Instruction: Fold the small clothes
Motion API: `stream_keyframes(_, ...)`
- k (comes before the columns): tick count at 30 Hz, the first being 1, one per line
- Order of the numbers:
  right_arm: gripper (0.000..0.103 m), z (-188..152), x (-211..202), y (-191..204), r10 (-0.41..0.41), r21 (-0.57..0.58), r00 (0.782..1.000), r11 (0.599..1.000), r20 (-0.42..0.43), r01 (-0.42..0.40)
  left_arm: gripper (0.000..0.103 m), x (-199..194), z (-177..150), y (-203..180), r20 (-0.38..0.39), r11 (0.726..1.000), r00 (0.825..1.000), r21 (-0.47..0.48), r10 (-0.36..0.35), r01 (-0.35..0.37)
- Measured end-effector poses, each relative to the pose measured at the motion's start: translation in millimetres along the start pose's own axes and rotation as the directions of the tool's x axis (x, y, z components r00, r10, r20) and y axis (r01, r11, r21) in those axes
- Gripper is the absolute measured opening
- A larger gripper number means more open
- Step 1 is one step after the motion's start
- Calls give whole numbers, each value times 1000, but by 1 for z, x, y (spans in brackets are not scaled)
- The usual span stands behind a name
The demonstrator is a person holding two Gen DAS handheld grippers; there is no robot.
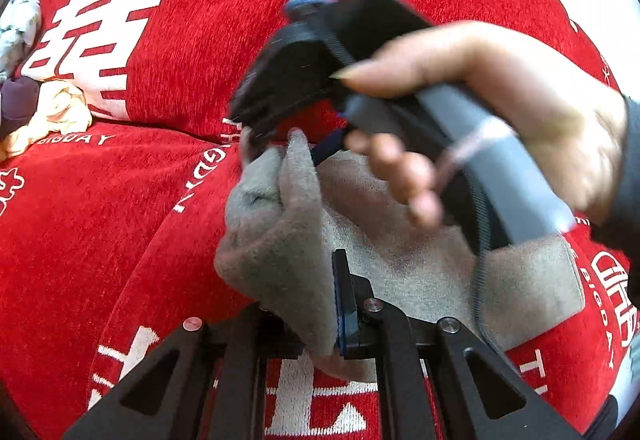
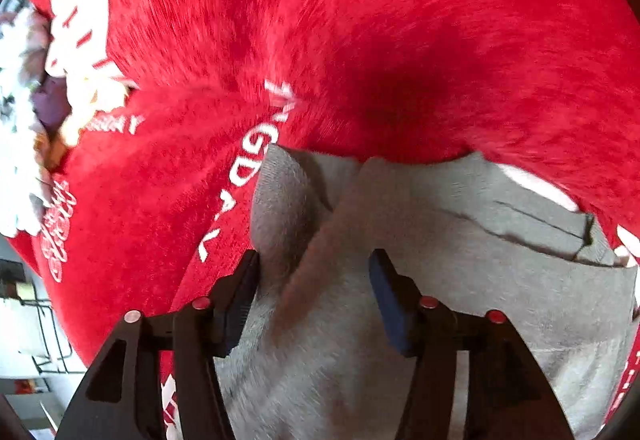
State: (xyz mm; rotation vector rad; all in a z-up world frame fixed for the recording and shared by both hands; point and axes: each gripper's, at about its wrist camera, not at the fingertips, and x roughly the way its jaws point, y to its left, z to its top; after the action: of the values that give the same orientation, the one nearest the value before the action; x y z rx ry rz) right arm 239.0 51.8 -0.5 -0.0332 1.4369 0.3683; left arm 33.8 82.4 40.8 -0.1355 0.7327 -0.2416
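Note:
A small grey garment (image 1: 404,260) lies on a red cover with white lettering (image 1: 120,200). My left gripper (image 1: 316,304) is shut on a raised fold of the grey cloth at its left side. In the left wrist view, the right gripper (image 1: 276,136) is held by a hand just above the garment's far left corner; its fingertips are blurred. In the right wrist view, my right gripper (image 2: 314,272) is open, with a ridge of the grey garment (image 2: 460,260) between its fingers (image 2: 384,280).
A pile of white, cream and purple clothes (image 1: 36,96) lies at the far left on the red cover; it also shows in the right wrist view (image 2: 36,100). A wire rack (image 2: 40,340) stands beyond the cover's left edge.

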Motion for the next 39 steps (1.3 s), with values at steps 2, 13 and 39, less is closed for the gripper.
stream_keyframes(2, 64, 4, 6, 11, -39, -39, 999, 999, -33, 38, 12, 1, 1, 3, -8, 1000, 1000, -11, -3, 3)
stream_keyframes(13, 31, 2, 29, 65, -278, -252, 957, 934, -76, 252, 12, 6, 3, 1, -24, 1000, 1000, -18, 11, -11)
stream_keyframes(39, 17, -34, -105, -38, 22, -95, 983, 995, 181, -5, 9, -11, 34, -50, -166, 996, 983, -7, 83, -85)
